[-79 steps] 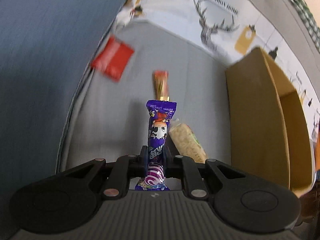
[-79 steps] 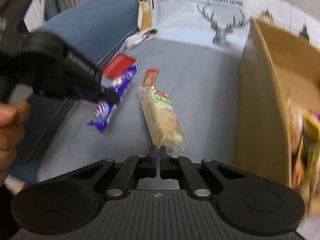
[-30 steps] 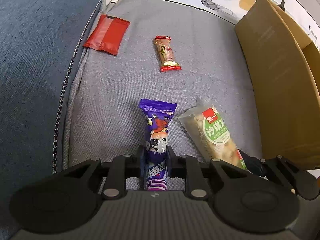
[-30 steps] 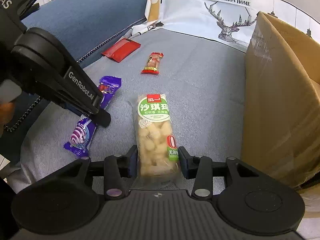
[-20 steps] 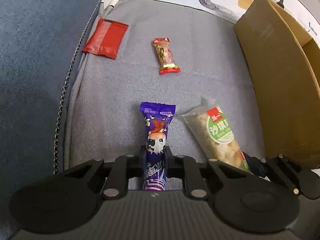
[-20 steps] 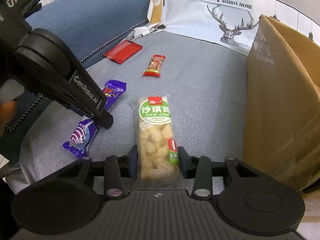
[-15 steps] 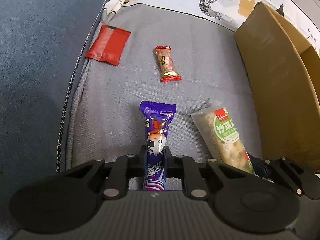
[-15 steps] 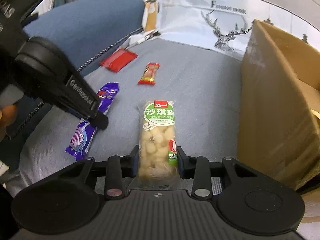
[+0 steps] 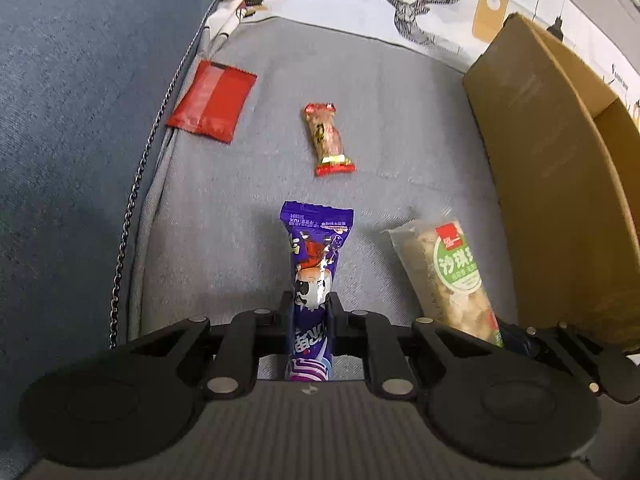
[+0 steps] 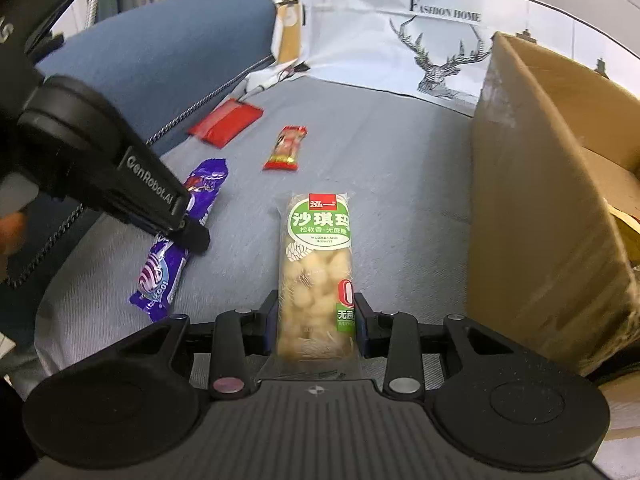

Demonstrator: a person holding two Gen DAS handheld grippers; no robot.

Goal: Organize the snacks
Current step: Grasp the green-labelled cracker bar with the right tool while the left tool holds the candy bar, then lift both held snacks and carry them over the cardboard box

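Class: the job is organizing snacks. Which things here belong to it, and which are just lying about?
Job: purple snack in left claw; green-label snack in right claw; red packet; small red candy; cardboard box.
Lying about: deer-print cloth.

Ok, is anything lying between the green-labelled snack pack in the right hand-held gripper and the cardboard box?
Nothing visible does. The green-labelled clear snack pack sits between the right hand-held gripper's pads, and only bare grey cushion lies between it and the brown cardboard box. The box's near wall stands tall, so the pack must go over its rim.
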